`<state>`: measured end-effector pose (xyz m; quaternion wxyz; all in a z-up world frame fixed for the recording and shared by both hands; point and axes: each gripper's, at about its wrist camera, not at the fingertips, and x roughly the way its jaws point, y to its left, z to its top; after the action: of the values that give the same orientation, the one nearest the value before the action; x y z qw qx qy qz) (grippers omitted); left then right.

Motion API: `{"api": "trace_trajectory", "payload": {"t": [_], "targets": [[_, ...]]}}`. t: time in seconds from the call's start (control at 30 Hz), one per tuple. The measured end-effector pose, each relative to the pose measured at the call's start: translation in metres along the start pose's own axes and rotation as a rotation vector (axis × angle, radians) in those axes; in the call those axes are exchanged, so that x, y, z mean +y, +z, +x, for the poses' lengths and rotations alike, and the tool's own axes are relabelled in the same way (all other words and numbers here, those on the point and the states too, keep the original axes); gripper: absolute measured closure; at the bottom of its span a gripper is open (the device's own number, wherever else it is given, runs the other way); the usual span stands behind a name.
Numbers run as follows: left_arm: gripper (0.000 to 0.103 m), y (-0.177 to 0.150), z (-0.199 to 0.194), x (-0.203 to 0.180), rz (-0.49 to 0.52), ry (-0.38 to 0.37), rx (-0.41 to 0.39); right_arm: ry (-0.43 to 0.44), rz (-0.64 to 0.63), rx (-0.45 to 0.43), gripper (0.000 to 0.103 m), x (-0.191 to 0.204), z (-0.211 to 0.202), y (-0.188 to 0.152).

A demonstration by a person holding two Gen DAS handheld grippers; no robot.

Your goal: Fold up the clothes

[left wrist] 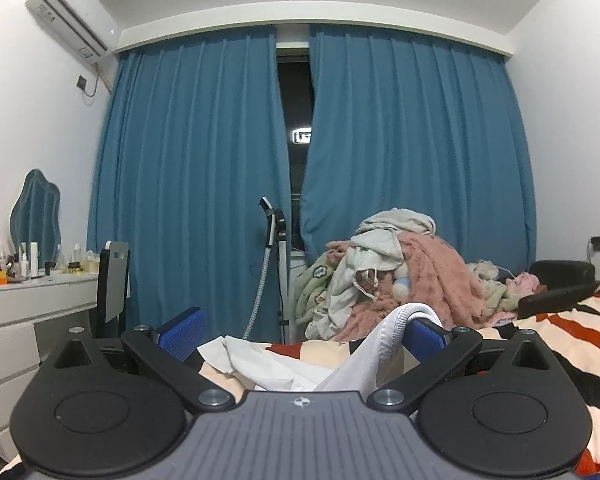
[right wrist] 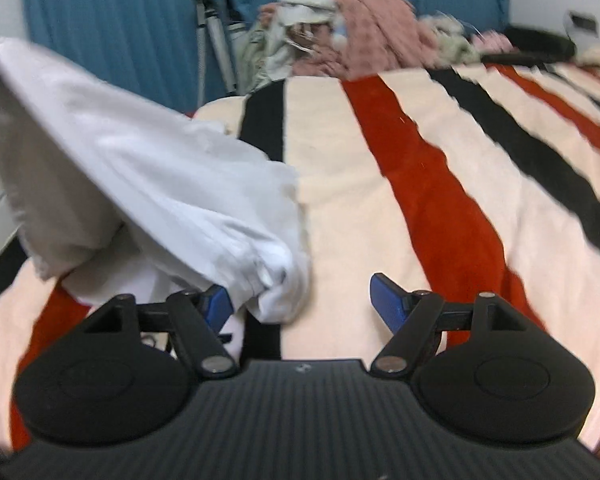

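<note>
Left gripper (left wrist: pixel 306 334): jaws stand wide apart. A fold of the white garment (left wrist: pixel 364 356) is draped over its right finger (left wrist: pixel 430 330); no clamping is visible, so it hangs there, not gripped.

Right gripper (right wrist: pixel 302 300): jaws wide open, nothing pressed between them. The bunched end of the garment (right wrist: pixel 148 184) lies just beside its left finger (right wrist: pixel 218 304), possibly touching it.

The garment sits on the striped bed (right wrist: pixel 420 184), one end raised toward the upper left of the right wrist view, the rest crumpled.

Judgement: the step in hand is getting a proper hold. Each gripper should close on a single edge or corner, not on a bunch, then draw the cloth flat across the bed before any fold.

Surroundings: a heap of clothes (left wrist: pixel 396 272) at the far end of the bed, well apart; blue curtains (left wrist: pixel 188 184) behind; a dresser (left wrist: pixel 32 300) to the left. Nothing obstructs the open stretch of bed. The loosely hung cloth may slip off.
</note>
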<state>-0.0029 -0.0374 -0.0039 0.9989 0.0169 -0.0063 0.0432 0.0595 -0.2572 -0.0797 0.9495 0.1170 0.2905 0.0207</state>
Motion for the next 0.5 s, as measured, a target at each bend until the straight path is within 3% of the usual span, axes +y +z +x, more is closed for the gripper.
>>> {"api": "trace_trajectory", "payload": {"t": [0.07,0.17,0.3,0.4,0.5], "targets": [[0.0,0.002,0.0,0.005,-0.024,0.008,0.004,-0.011,0.069,-0.026,0.029,-0.01,-0.001,0.002],[0.0,0.007,0.001,0.015,-0.07,0.014,0.016,-0.067,0.095,-0.181,0.029,-0.016,-0.023,0.015],[0.0,0.012,0.003,0.036,-0.179,-0.001,0.044,-0.102,-0.01,-0.424,0.029,-0.004,-0.059,0.055],[0.0,0.011,0.005,0.052,-0.238,-0.02,0.083,-0.098,-0.115,-0.522,0.029,0.008,-0.073,0.08],[0.0,0.006,0.008,0.06,-0.269,-0.038,0.15,-0.077,-0.208,-0.538,0.029,0.019,-0.075,0.085]]}}
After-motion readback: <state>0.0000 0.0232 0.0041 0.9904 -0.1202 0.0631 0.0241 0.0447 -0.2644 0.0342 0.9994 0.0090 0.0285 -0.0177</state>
